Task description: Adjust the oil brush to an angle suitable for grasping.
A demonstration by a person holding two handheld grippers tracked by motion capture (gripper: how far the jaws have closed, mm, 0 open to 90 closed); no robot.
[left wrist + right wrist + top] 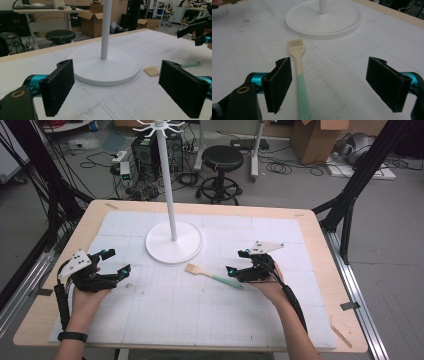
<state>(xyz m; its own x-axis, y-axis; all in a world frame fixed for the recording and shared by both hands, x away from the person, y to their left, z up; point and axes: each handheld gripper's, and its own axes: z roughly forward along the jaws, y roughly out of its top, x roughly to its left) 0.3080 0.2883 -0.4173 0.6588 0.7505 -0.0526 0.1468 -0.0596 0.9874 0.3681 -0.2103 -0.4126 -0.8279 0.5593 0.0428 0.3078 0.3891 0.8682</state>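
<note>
The brush lies untouched on the table, just beside the stand. Both the right gripper and the left gripper are held wide open and empty. Grasping is still to be done.

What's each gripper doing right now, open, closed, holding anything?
Left gripper: open, holding nothing.
Right gripper: open, holding nothing; the brush lies on the table between its jaws, close to one pad, ungripped.

grey floor strewn with cables, a black stool, cardboard boxes behind.
</note>
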